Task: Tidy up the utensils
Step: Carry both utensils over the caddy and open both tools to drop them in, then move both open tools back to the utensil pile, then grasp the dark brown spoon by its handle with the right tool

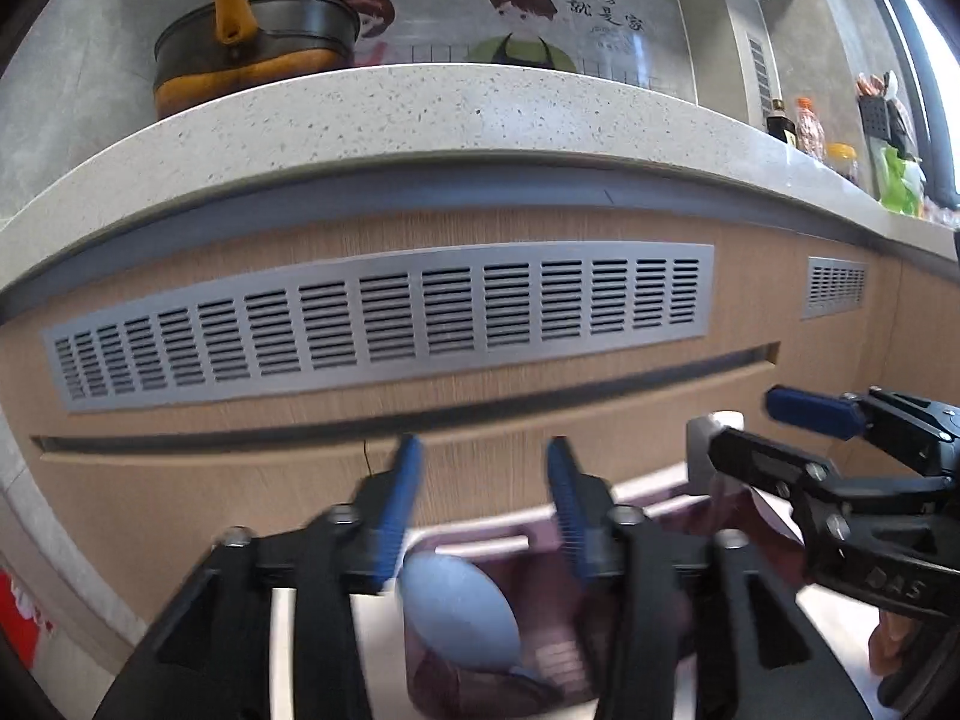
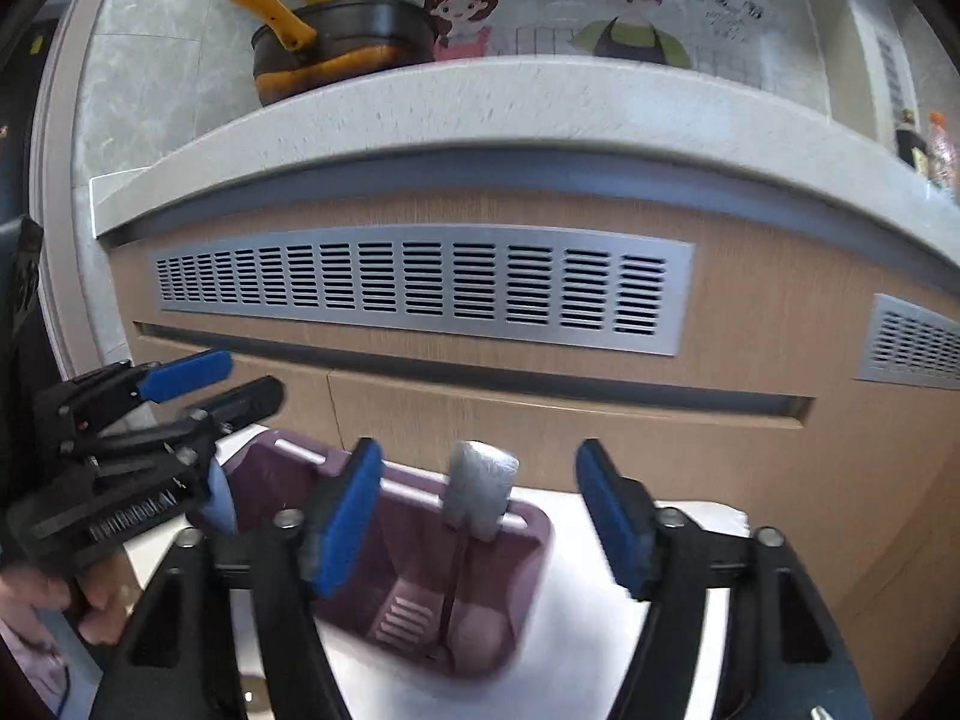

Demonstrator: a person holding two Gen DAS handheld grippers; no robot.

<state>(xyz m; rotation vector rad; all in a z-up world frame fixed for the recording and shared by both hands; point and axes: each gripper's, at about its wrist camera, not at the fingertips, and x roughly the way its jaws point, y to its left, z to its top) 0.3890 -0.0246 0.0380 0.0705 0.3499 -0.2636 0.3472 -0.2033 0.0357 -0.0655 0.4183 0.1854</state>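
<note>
A purple utensil holder stands on a white surface below both grippers; it also shows in the left wrist view. A light blue spoon stands in its left compartment, bowl up. A grey-headed utensil with a dark handle stands in its right compartment. My left gripper is open and empty just above the spoon. My right gripper is open and empty, its jaws on either side of the grey head without touching it.
A wooden cabinet front with metal vents faces me closely. A speckled countertop above carries a black and yellow pot. Bottles stand at the counter's right end.
</note>
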